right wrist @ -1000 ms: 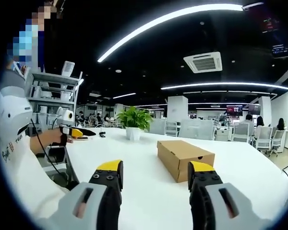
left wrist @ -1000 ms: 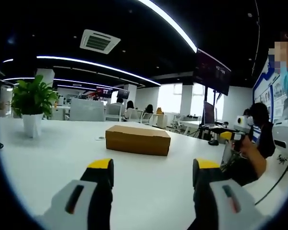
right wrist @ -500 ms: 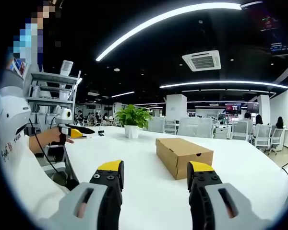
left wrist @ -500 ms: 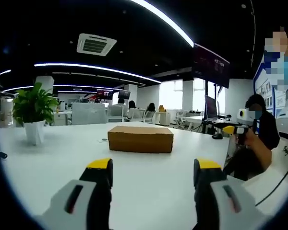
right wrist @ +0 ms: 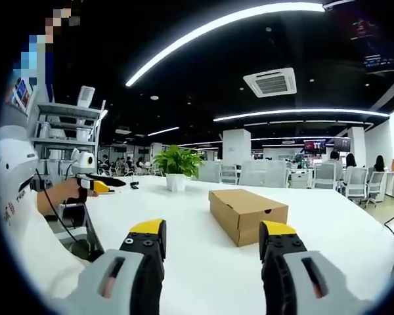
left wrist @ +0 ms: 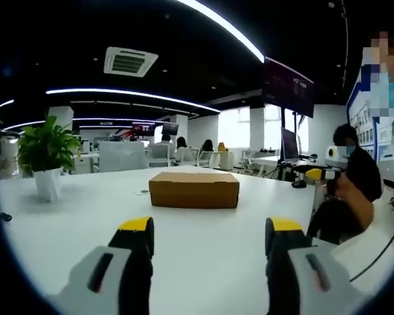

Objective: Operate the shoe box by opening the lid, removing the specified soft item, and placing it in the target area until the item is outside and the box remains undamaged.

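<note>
The cardboard shoe box (left wrist: pixel 194 189) (right wrist: pixel 247 213) is sitting lidded on the white table (left wrist: pixel 203 236); both grippers (left wrist: pixel 210 231) (right wrist: pixel 212 235) are hovering near, jaws spread apart.

White worktop (left wrist: pixel 203 249) stretches wide, and a closed brown cardboard box (left wrist: pixel 194 189) sits flat on it, lid down. Well apart from the box, a potted plant (left wrist: pixel 46 154) in a white pot stands upright near the far edge.
</note>
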Demonstrator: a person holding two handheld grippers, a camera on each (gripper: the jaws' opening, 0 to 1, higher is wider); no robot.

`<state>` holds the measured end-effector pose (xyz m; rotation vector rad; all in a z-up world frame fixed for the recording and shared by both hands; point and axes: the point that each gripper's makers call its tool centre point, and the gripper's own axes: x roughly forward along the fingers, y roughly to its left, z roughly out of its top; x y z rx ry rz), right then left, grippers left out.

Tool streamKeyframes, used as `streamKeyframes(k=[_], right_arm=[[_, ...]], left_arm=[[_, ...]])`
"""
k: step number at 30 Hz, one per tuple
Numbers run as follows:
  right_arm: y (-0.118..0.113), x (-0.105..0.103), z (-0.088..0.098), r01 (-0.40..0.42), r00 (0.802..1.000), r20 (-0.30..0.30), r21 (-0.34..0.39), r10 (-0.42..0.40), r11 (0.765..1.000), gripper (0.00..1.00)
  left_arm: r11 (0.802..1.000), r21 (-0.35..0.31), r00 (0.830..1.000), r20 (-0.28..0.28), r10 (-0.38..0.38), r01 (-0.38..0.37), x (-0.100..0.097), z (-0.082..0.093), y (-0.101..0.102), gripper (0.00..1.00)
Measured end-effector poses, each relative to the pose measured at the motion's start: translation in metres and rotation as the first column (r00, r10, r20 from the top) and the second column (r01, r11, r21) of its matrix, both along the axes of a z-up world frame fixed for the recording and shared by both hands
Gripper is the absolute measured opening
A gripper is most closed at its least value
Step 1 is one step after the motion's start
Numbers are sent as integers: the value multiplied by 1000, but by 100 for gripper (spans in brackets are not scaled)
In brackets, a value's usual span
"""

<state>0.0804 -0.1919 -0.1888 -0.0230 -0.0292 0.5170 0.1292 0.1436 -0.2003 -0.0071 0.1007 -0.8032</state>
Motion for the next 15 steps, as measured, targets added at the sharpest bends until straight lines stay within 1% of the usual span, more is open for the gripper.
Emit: streamKeyframes(k=[2,3,4,5,6,8,10,12,15], right_arm=[[-1,1,0,6,1000,2,-3,-6,1000,62],[-2,1,-1,14,1000,13,-42,-14,999,61],[0,0,-3,14,1000,13,-55,-13,998,61],[1,0,-4,11,1000,15,-58,-10,998,61],[2,0,-4,4,1000,15,-59,-3,998,61],[4,-1,-4,-7,1000,15,-60,8,998,60],[5,-1,-3,-5,1000,21,-60,6,998,60],[5,0,-2,-7,1000,19,-42,8,999,61],[4,-1,-1,-11,1000,17,-11,11,1000,61]], left_arm=[[1000,-14,1000,-3,-3,3,1,1,0,71],[1000,-16,1000,-4,-4,4,1,2,-1,71],[1000,-12,1000,-1,-5,5,2,2,-1,71],[1000,-13,1000,11,-3,3,3,3,0,69],[1000,-7,1000,17,-4,4,3,3,0,65],[1000,1,1000,23,-2,2,4,3,1,62],[1000,-4,1000,13,-15,15,4,3,-1,63],[1000,-2,1000,8,-11,11,6,2,-2,67],[1000,6,1000,7,-11,11,9,3,-4,65]])
